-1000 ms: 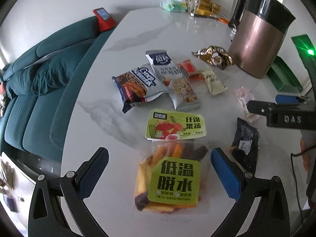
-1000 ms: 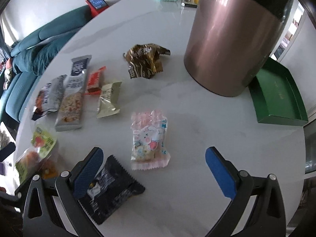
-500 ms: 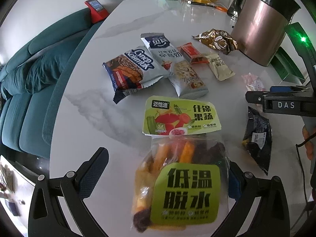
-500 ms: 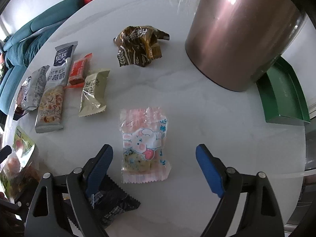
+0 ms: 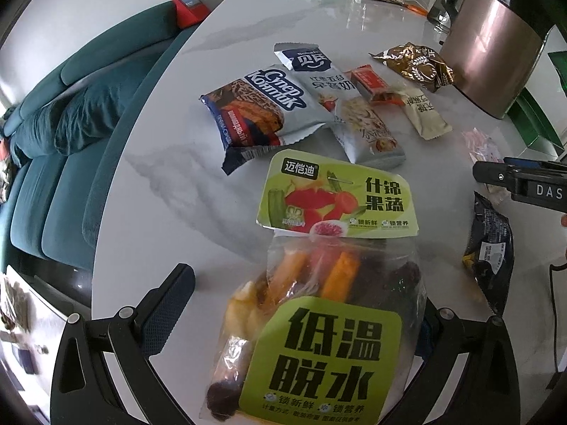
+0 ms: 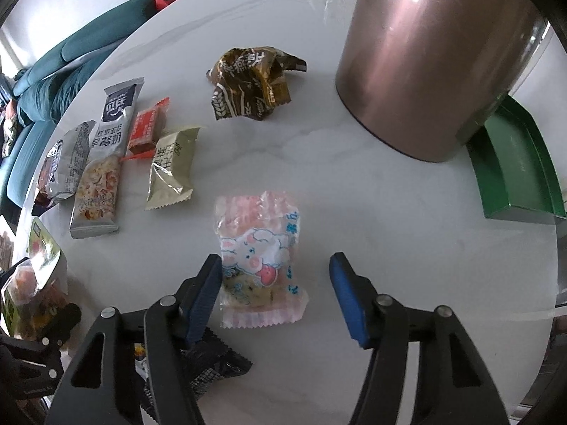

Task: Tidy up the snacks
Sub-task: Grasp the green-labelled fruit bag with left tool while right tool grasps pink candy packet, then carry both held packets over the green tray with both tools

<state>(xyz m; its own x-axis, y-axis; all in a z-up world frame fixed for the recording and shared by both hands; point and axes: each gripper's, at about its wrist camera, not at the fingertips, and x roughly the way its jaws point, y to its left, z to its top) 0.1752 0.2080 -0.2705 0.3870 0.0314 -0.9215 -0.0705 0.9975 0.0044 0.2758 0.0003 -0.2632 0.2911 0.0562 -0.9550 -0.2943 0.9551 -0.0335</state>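
Right gripper (image 6: pixel 274 292) fingers spread, just been closing slightly, pink crinkled rabbit-print snack packet (image 6: pixel 258 258) straddled untouched on white marble counter (image 6: pixel 372 212); left gripper (image 5: pixel 301 304) fingers spread around clear green-labelled dried-fruit bag (image 5: pixel 319 318); contact cannot be told.

Soft daylight fills both my views, glaring off the copper bin (image 6: pixel 436 60) and the glossy worktop (image 6: pixel 389 212), with faint shadows, sharp centres, and fisheye bending with dark corners.

Home living room, teal sofa (image 5: pixel 63 141) beside marble table (image 5: pixel 170 191), snack packets (image 5: pixel 262 106), metal bin (image 6: pixel 436 56)
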